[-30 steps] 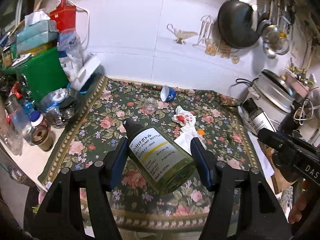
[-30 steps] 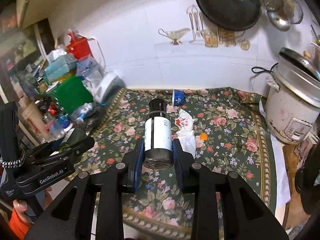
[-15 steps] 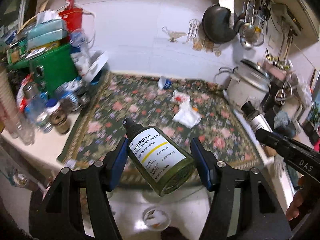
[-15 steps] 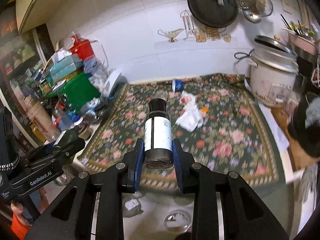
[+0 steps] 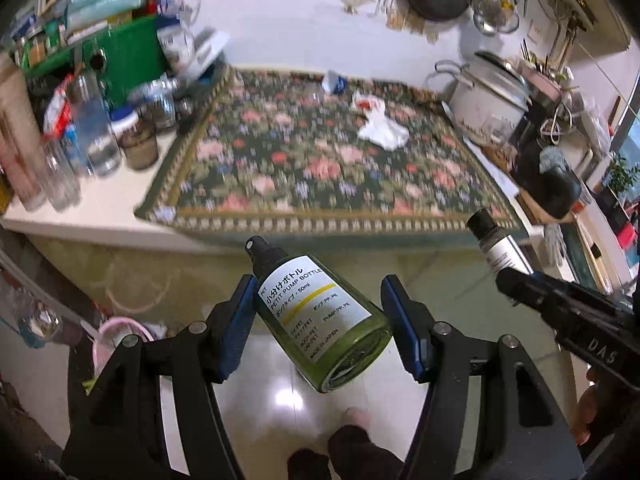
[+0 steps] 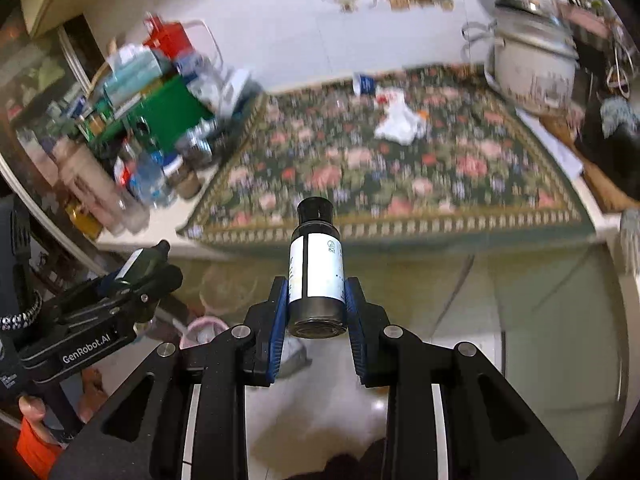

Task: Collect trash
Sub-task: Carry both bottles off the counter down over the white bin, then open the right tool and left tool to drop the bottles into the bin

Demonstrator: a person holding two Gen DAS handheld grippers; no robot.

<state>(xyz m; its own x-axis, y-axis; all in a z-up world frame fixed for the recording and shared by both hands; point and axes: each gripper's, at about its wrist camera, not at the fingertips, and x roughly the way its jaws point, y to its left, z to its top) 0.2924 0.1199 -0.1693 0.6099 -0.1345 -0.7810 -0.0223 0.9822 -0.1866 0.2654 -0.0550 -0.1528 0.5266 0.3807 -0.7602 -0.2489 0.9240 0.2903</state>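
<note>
I see the floral cloth (image 5: 320, 168) covering the surface (image 5: 100, 212) across mid frame, tissue (image 5: 382, 130) on it upper right. Lower centre, my left hand-held gripper (image 5: 318, 322) is clamped on the green bottle (image 5: 320, 320); my right hand-held gripper (image 6: 316, 306) pinches the dark bottle (image 6: 317, 276).

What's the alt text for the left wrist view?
The left tool grips a tilted green pump bottle over pale floor, just off the counter edge. Behind it lie a floral mat with crumpled tissue, and a rice cooker.
</note>
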